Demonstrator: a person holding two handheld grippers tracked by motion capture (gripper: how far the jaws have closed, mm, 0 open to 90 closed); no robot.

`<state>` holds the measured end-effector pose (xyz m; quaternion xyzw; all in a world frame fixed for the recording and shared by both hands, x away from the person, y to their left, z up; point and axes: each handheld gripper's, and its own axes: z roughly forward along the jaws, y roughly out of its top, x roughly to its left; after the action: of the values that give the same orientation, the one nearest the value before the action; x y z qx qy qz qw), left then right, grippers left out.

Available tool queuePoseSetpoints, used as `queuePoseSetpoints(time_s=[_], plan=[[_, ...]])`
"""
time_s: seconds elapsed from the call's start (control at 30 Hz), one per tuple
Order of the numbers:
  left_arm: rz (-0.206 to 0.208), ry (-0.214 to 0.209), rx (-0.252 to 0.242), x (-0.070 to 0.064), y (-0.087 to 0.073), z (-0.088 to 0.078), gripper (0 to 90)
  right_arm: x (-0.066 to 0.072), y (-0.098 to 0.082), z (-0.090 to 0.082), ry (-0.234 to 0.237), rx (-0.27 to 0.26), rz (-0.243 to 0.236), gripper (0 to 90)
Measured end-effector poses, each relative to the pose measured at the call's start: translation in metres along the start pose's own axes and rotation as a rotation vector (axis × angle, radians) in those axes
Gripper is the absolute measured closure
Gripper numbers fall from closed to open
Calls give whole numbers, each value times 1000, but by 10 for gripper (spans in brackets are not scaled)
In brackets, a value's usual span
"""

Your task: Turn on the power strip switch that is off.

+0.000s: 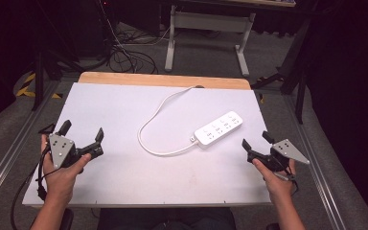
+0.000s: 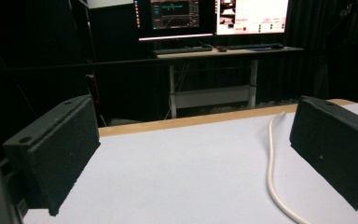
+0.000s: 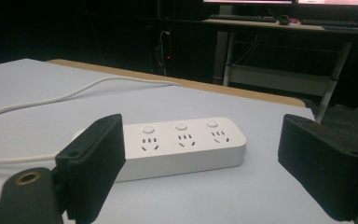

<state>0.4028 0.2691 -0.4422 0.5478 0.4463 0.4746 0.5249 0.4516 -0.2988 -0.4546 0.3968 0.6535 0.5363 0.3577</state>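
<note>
A white power strip [image 1: 219, 128] with several sockets and round buttons lies flat right of the table's middle; in the right gripper view the power strip [image 3: 182, 147] sits just beyond my jaws. Its white cord [image 1: 159, 120] loops left and runs off the far edge, and the cord [image 2: 272, 163] passes in front of my left jaws. My left gripper [image 1: 82, 132] rests open at the near left, empty. My right gripper [image 1: 256, 140] stands open at the near right, a short way from the strip's near end.
The white table top [image 1: 124, 182] has a wooden strip [image 1: 163, 79] along its far edge. Beyond it stand a desk frame [image 1: 208, 28] and loose cables [image 1: 124, 55] on the floor. Monitors [image 2: 214, 16] glow on a desk in the left gripper view.
</note>
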Motion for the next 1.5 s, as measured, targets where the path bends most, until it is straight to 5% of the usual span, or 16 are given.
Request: queuePoseSetpoints(time_s=[0.3, 0.33, 0.63, 0.9, 1.03, 1.5], plan=[[2, -3, 1, -1, 0, 0, 19, 0, 0, -1, -2, -7, 6, 181], [1, -3, 0, -1, 0, 0, 20, 0, 0, -1, 3, -8, 2, 269], [0, -5, 1, 0, 0, 0, 22, -1, 4, -5, 39, -28, 27, 591], [5, -8, -4, -1, 0, 0, 22, 0, 7, -7, 61, -27, 26, 713], [7, -9, -4, -1, 0, 0, 23, 2, 9, -10, 64, -31, 19, 842], [11, -7, 1, 0, 0, 1, 24, 3, 28, -14, 119, 46, 30, 900]])
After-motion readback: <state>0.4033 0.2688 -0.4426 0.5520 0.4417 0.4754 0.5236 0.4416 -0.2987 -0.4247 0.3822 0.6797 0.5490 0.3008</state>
